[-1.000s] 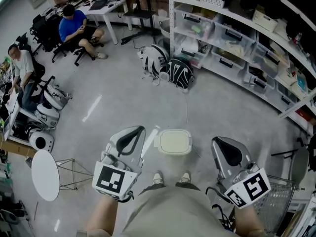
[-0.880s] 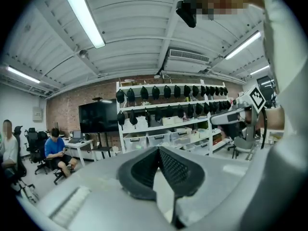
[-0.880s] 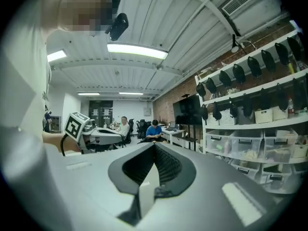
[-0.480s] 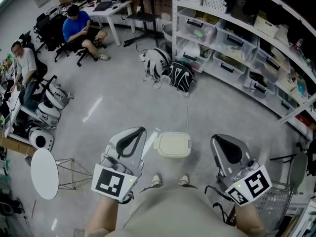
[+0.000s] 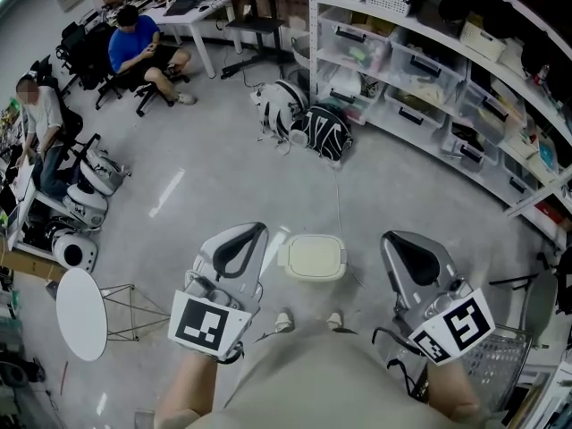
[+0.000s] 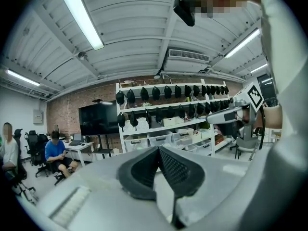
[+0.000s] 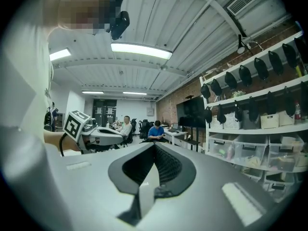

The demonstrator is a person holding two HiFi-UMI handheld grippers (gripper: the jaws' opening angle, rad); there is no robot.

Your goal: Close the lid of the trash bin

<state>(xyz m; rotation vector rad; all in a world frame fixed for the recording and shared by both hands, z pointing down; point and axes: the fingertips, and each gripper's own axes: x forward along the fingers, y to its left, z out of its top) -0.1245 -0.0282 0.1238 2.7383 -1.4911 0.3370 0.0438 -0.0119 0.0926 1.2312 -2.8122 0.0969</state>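
Observation:
The small white trash bin (image 5: pixel 313 257) stands on the grey floor just ahead of the person's shoes, its cream lid lying flat on top. In the head view my left gripper (image 5: pixel 258 230) is held up at the bin's left and my right gripper (image 5: pixel 387 239) at its right, both above floor level and apart from the bin. Both point out across the room. In the left gripper view the left gripper (image 6: pixel 158 149) has its jaws met at the tip with nothing between them. The right gripper (image 7: pixel 154 146) stands the same way. Neither gripper view shows the bin.
Black-and-white backpacks (image 5: pixel 308 128) lie on the floor farther ahead. Shelving with storage boxes (image 5: pixel 429 61) runs along the right. A round white table (image 5: pixel 82 315) stands at the left, a wire basket (image 5: pixel 496 374) at the near right. Two people sit at the far left (image 5: pixel 134 47).
Only a slight shift of the head view. Both grippers and the bin stay in about the same places.

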